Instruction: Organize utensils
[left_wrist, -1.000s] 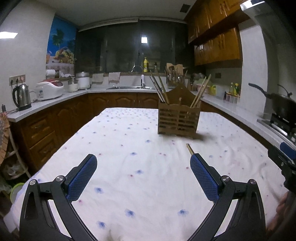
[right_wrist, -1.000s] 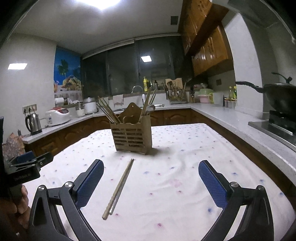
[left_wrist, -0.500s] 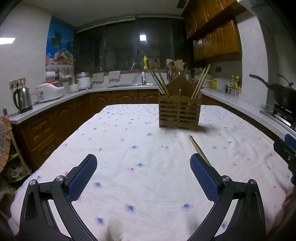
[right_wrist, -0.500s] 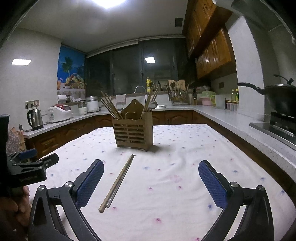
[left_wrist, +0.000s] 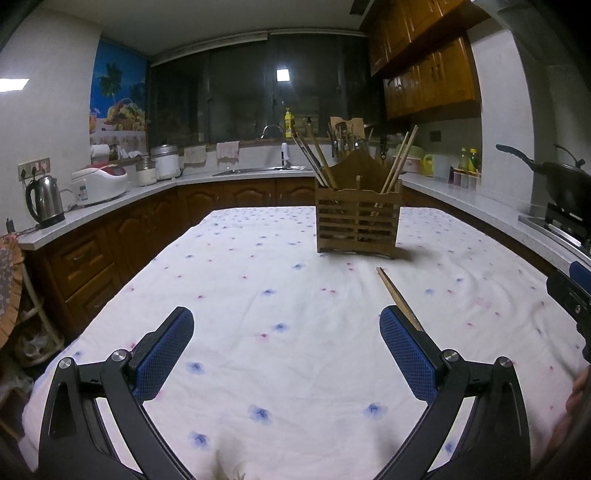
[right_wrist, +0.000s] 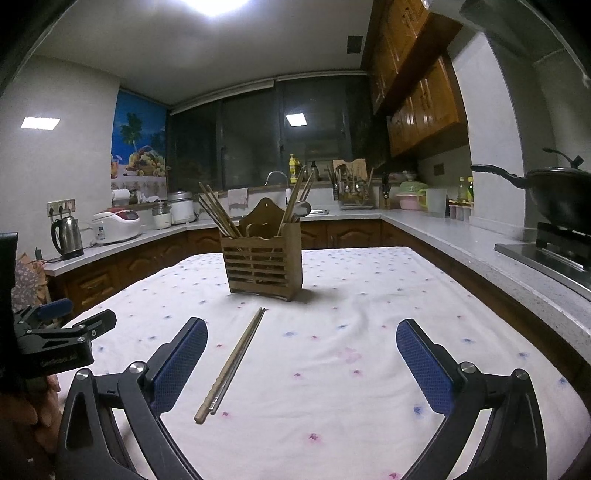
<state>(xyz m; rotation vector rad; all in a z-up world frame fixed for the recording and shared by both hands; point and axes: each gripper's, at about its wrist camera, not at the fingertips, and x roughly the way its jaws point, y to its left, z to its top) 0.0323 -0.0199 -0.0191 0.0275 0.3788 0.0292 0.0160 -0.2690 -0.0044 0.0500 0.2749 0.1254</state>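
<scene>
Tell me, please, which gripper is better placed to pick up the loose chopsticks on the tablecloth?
Probably the right gripper: the pair of thin wooden chopsticks lies between its open blue-padded fingers. For the left gripper, also open, they lie outside, partly behind its right finger.

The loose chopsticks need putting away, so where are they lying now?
In the right wrist view the loose chopsticks lie flat on the tablecloth, in front of the wooden holder, nearer the right gripper's left finger.

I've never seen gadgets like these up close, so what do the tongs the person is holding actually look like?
Both tongs look alike. The left tongs and the right tongs each have two black angular arms joined by silver bolts, tipped with flat blue pads with a fine grid texture. Seen from the right camera, the left tool's black body carries small, illegible lettering. No cables or sleeves show.
</scene>
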